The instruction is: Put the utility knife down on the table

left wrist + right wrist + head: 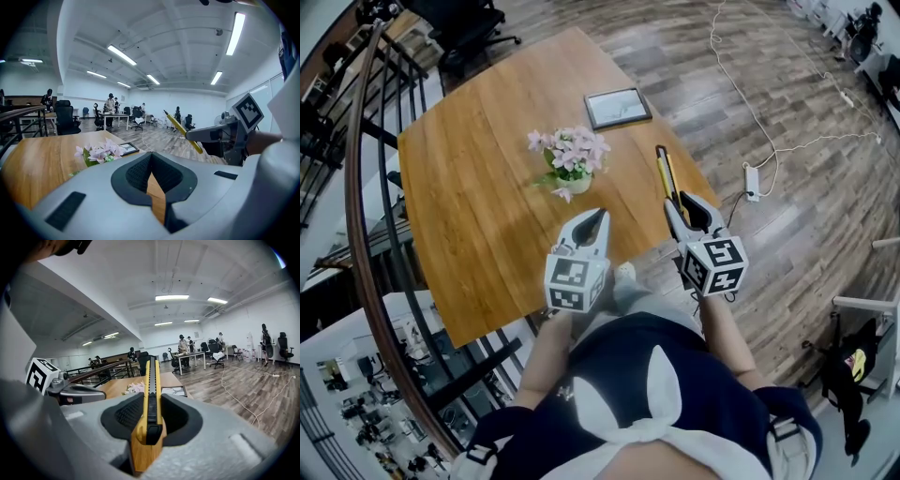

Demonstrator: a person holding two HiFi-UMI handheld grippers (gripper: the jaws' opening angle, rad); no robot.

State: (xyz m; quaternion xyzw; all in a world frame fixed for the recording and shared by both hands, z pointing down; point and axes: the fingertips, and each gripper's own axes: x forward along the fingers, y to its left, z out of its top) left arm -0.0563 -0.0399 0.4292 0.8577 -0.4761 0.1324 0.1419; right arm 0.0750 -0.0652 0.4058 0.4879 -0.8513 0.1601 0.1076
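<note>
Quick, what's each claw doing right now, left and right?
Left claw: closed, nothing in it.
Right claw: closed on the utility knife.

- The head view looks from high up, steeply down; the wooden table [478, 187] lies below and in front, and the left gripper [600, 217] and right gripper [682, 204] are close under the camera.
- The left gripper view sits right behind its own jaws — very near them — and faces almost level over the table top into a big room.
- The right gripper view sits the same way; it faces over the table into that room too.
- All three views share the table, the pink flowers [572, 155], the picture frame [618, 107] and the utility knife [664, 173]; each gripper view also sees the other gripper at its side.
</note>
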